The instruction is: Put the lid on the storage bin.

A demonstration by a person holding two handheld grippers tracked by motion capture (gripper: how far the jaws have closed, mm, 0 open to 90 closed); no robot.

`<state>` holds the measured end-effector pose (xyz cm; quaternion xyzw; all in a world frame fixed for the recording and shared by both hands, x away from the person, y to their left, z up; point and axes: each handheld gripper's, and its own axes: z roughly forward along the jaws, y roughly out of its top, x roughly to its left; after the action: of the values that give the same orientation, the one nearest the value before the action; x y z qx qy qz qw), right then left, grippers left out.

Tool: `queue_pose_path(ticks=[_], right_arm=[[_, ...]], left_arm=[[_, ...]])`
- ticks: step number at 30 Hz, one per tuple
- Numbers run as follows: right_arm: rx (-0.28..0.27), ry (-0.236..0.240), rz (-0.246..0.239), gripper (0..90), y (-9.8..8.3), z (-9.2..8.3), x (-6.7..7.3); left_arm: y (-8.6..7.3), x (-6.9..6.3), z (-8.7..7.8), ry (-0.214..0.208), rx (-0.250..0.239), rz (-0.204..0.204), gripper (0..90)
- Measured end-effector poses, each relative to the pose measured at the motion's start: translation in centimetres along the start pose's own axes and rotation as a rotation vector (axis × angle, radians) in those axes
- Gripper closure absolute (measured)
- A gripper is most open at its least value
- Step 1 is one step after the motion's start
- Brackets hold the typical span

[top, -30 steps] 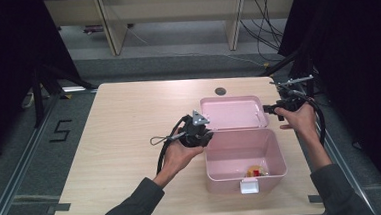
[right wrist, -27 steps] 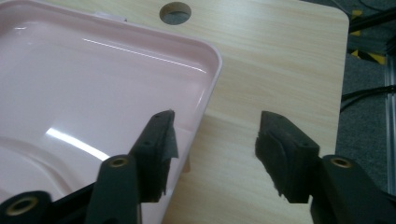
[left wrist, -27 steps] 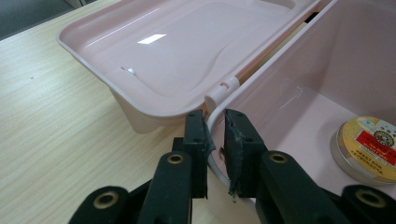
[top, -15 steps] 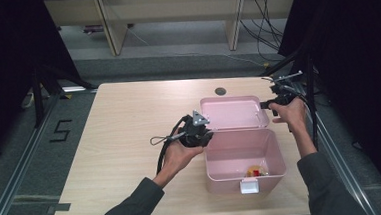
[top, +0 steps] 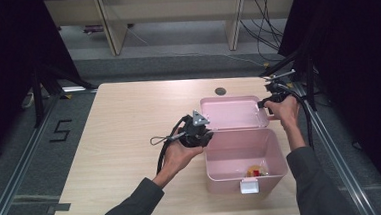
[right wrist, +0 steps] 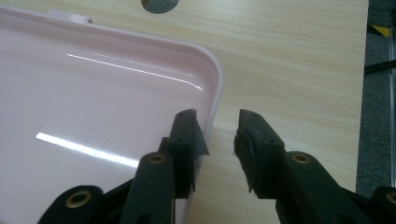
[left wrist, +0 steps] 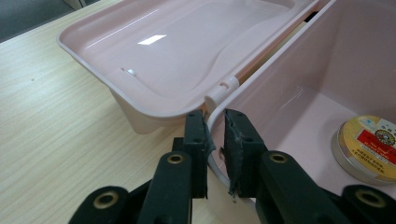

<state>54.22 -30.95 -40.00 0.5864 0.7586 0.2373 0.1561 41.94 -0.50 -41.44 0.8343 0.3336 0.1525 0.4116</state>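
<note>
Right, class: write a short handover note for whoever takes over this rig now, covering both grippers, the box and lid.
Left gripper: shut on the box rim near the hinge, steadying it.
Right gripper: jaws have just been closing at the lid right edge; no grip yet.
Things: lid lies open behind the box on the table; a tin sits in the box.
Done: box opened. Left: probably grip the lid and swing it shut.

Recording lab, lone wooden table on grey floor, black curtains, taped floor number (a 5), trailing cables
</note>
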Motion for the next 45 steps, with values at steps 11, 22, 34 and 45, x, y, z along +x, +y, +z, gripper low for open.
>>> queue_pose_path(ticks=[11,22,34,45], right_arm=[[0.014,-0.008,0.021,71.0,0.4,0.9,0.3],[0.042,-0.016,0.030,73.9,1.0,1.3,1.0],[0.016,-0.029,0.054,84.0,1.0,0.8,0.8],[-0.045,-0.035,0.091,85.8,1.2,-0.3,1.5]], left_arm=[[0.0,0.0,0.0,-0.001,-0.002,0.003,79.0],[0.0,0.1,0.0,-0.003,-0.004,0.008,79.1],[-0.1,0.1,0.0,0.001,0.000,0.016,79.0],[-0.1,0.0,0.0,-0.002,-0.006,0.008,79.0]])
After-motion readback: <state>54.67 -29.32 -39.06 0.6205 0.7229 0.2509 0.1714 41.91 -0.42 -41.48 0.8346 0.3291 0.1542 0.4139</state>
